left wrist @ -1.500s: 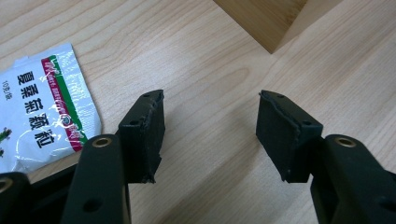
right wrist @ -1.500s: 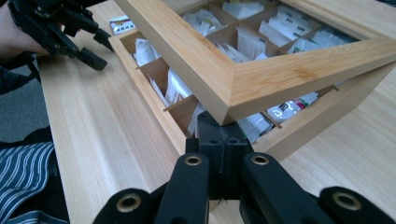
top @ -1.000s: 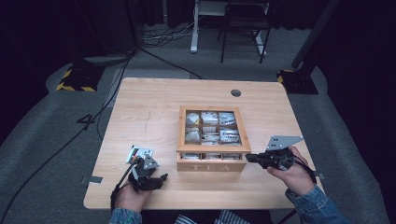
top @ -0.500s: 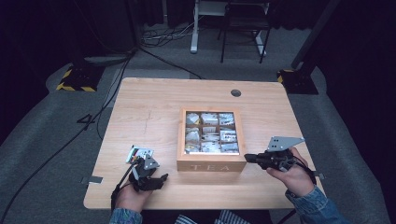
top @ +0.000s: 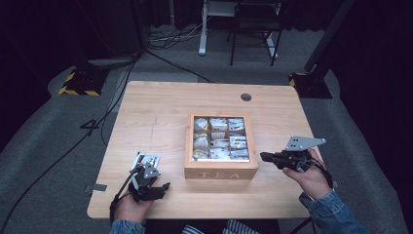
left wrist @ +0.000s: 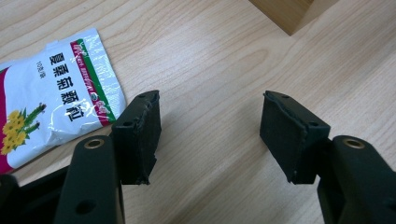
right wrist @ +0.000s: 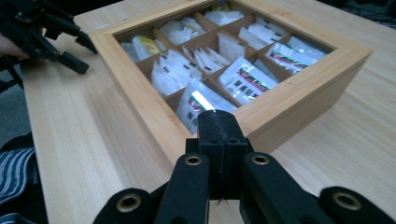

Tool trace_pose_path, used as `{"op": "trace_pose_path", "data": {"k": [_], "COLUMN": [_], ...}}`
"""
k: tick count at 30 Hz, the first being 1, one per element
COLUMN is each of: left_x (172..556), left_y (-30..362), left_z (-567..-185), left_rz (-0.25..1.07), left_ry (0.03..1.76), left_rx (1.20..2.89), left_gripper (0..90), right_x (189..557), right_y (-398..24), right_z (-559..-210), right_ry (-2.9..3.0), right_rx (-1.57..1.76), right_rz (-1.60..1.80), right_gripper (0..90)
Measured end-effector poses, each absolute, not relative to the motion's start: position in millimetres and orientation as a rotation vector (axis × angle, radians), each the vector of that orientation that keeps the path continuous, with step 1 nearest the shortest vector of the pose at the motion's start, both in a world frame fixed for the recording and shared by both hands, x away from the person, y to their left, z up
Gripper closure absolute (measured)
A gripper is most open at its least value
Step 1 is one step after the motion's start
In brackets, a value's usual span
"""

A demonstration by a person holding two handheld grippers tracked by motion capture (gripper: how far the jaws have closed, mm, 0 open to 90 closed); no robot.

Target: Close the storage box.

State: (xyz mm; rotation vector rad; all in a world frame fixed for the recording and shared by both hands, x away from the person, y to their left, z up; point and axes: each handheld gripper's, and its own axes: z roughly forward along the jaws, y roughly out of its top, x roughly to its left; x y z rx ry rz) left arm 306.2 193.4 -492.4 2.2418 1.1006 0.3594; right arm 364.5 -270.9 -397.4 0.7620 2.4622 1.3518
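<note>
From above, the wooden tea box (top: 220, 146) sits mid-table, the left gripper (top: 155, 185) left of it, the right gripper (top: 267, 157) at its right edge. Left gripper view: jaws spread, empty, a tea sachet (left wrist: 49, 91) lying beside them. Right gripper view: jaws clenched, empty, against the box's corner.

Table (top: 160, 112) brightly lit, surroundings dark; packet (left wrist: 51, 107) glare; high view soft.
</note>
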Motion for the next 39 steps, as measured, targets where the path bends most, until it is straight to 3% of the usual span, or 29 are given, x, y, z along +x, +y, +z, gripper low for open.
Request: {"op": "trace_pose_path", "data": {"k": [23, 39], "left_x": [294.5, 295.4], "left_y": [217.3, 228.6], "left_z": [-493.9, -495.6], "left_rz": [0.361, 0.386], "left_ry": [1.095, 1.120], "left_rx": [2.225, 2.196], "left_gripper": [38.9, 39.1], "right_x": [390.4, 412.1], "right_y": [-329.3, -353.5], "right_z": [-411.0, -443.4], "right_ry": [2.286, 2.278], "right_rx": [0.962, 1.101], "right_rz": [1.319, 1.219], "right_gripper": [90.0, 90.0]}}
